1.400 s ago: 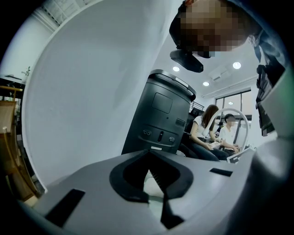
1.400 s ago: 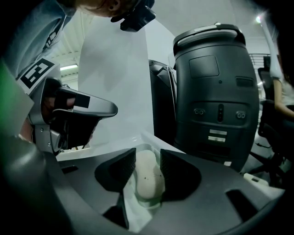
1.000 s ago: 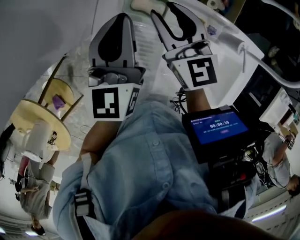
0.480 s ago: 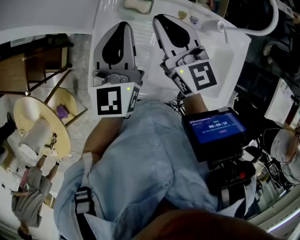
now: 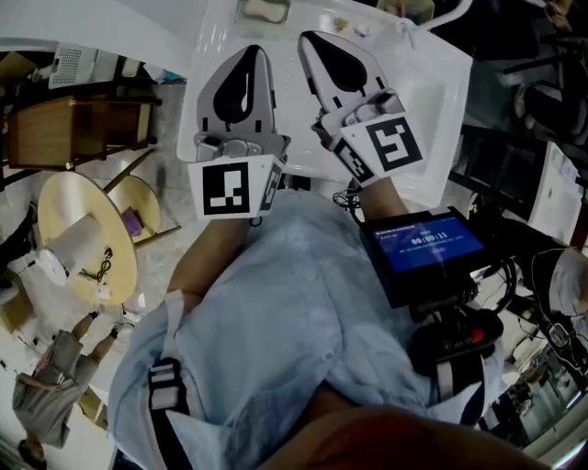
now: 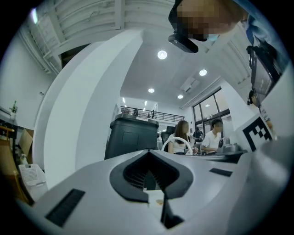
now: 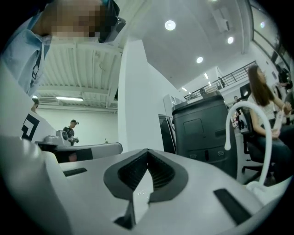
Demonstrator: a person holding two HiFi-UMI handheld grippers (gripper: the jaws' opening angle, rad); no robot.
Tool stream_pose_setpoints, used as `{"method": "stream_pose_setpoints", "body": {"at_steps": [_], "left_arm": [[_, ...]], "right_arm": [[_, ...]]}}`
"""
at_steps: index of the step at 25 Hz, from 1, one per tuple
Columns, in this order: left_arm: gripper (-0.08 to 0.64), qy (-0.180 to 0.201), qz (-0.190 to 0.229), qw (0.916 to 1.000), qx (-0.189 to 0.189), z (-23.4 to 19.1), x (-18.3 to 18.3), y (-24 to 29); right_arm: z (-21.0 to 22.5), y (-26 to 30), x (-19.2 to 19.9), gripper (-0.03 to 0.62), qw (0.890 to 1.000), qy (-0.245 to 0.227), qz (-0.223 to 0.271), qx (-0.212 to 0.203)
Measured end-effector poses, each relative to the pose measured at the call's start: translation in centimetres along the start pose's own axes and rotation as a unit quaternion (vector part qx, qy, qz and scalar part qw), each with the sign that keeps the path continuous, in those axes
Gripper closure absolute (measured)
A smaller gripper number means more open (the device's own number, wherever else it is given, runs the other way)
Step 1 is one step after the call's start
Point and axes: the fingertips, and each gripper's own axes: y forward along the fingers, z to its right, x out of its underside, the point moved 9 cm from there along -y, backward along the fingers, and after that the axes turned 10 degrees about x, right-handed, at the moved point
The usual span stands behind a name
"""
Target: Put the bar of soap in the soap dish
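Grippers hover side by side above the white bench (image 5: 430,101), short of the work. The left gripper (image 5: 250,53) is clenched on nothing; the right gripper (image 5: 312,41) has just been closing, also empty. The bar of soap (image 5: 263,10) lies untouched at the far edge. I judge this a pre-reach stance.

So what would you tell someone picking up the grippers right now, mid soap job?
Left gripper: shut, empty, over the sink.
Right gripper: just closed on nothing, beside it.
Soap: pale bar at the sink's far edge, seemingly on a greenish dish; cut off by the frame, so unsure.
Done: nothing confirmed.
To do: check the soap, then place it if needed.
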Motion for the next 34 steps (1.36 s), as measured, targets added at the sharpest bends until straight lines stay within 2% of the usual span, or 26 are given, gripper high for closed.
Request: {"method": "stream_pose_setpoints", "body": {"at_steps": [5, 34], "left_arm": [[0.552, 0.001, 0.006, 1.0000, -0.006, -0.15, 0.57, 0.16], [0.552, 0.006, 0.009, 0.9999, -0.008, -0.42, 0.41, 0.57]], "right_arm": [[-0.23, 0.09, 0.12, 0.586, 1.000, -0.004, 0.000, -0.008], [0.53, 0.30, -0.41, 0.586, 1.000, -0.005, 0.009, 0.007]]}}
